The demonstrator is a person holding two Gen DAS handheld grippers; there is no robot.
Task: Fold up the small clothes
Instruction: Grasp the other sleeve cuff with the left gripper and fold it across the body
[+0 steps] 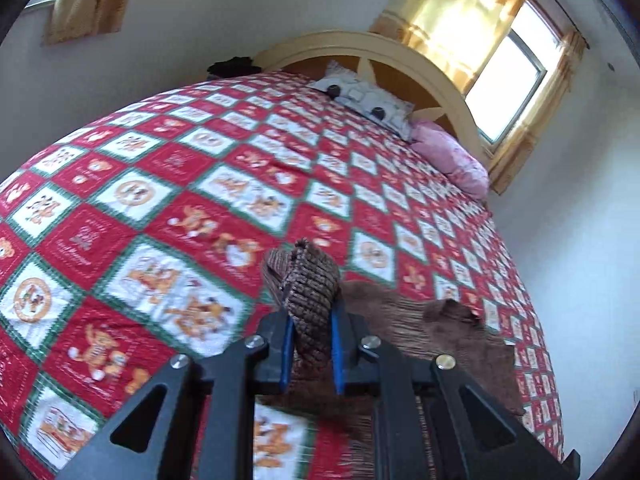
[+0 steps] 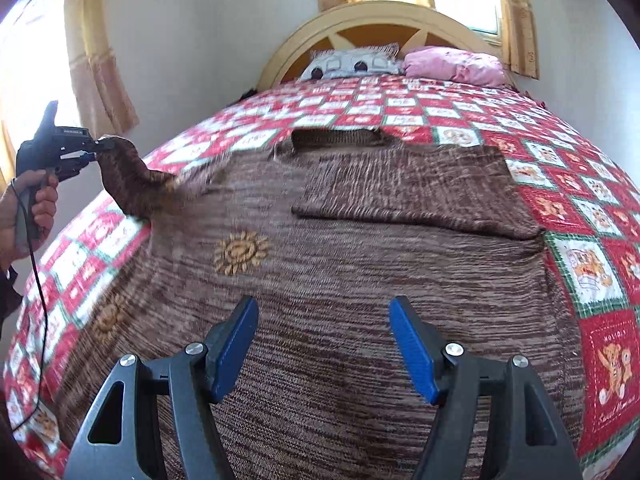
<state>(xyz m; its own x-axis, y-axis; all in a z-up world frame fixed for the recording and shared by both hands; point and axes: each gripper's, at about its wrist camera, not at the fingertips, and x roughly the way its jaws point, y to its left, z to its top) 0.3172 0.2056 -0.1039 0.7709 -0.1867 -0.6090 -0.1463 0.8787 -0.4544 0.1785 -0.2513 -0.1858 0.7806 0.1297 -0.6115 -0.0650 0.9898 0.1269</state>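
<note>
The quilt (image 2: pixel 608 344) bears the words "HOLIDAY" and "Sweet Memories" under a teddy bear. A brown knit sweater (image 2: pixel 340 280) lies flat on it, neck toward the headboard (image 2: pixel 380 16), one sleeve folded across the chest. The left gripper (image 1: pixel 310 312) pinches the other sleeve's cuff, lifted off the bed. The right gripper (image 2: pixel 324 344) hangs spread above the sweater's lower body.

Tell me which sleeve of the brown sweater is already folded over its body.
The right sleeve lies folded flat across the sweater; the left gripper holds the other sleeve lifted.
</note>
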